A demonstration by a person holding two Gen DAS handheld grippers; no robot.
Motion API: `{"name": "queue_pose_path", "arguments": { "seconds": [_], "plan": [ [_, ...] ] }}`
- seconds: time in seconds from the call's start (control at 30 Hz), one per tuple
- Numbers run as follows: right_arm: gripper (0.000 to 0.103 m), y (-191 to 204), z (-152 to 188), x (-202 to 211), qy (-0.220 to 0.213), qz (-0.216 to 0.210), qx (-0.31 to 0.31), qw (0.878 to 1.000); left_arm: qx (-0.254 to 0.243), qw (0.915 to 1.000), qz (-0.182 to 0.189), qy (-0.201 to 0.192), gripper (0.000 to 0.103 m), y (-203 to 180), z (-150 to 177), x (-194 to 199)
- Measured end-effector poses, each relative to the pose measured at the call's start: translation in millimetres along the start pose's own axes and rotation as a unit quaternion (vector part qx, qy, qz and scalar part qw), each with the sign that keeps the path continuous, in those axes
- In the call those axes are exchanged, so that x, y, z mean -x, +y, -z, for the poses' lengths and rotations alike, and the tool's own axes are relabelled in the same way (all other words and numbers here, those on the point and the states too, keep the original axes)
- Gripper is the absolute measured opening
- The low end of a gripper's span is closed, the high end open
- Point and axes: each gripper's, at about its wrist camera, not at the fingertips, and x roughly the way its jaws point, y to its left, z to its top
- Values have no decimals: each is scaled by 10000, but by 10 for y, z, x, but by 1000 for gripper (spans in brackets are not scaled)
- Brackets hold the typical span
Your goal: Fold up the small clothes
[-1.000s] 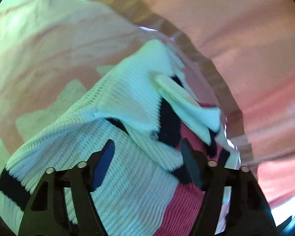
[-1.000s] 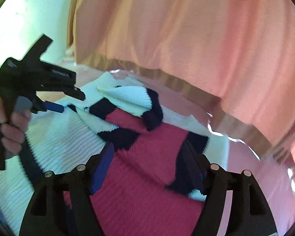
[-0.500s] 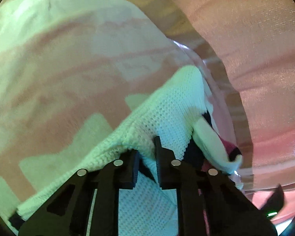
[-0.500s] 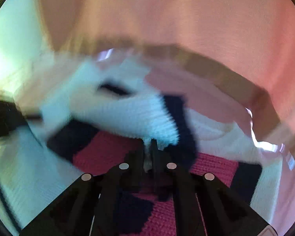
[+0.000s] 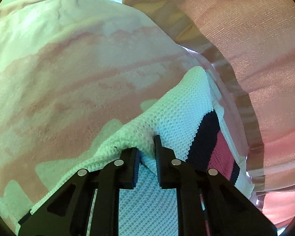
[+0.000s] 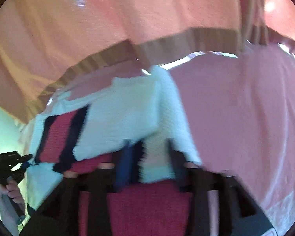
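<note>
left gripper pinching sweater edge, right gripper opening over it

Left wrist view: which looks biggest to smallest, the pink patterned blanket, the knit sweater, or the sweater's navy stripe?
1. Pink patterned blanket, filling most of the view.
2. Knit sweater.
3. Navy stripe.
The sweater sits nearer the camera, so true sizes stay unsure.

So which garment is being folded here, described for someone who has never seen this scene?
Start from the pink and white patterned blanket covering the surface below the peach curtain. On it lies a white waffle-knit sweater, its edge pinched by the left gripper. It is the only knit there, marked by navy and crimson blocks.
</note>
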Motion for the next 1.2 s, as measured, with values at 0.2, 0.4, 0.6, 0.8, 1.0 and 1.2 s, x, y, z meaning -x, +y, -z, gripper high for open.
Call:
{"name": "queue_pose_path", "arguments": {
  "seconds": [0.2,0.4,0.6,0.8,1.0,1.2],
  "plan": [
    [62,147,-91,-351,294,461,-224,9983,-10,10000,-12,12,15,20,-7,-7],
    [6,248,-53,-595,209,439,104,9988,-87,10000,10,12,12,31,-48,-15],
    [5,272,-189,-43,-672,19,294,9973,-260,9995,82,-159,10,8,-52,108],
    [5,109,-57,-422,105,-32,336,9994,-393,9986,-104,-331,10,13,-4,104],
    [5,40,1,-543,165,38,586,9981,-325,9989,-237,-260,11,141,-26,-37],
    [23,-2,72,175,1,218,525,9984,-802,9963,-222,-213,16,-15,72,164]
  ]
}}
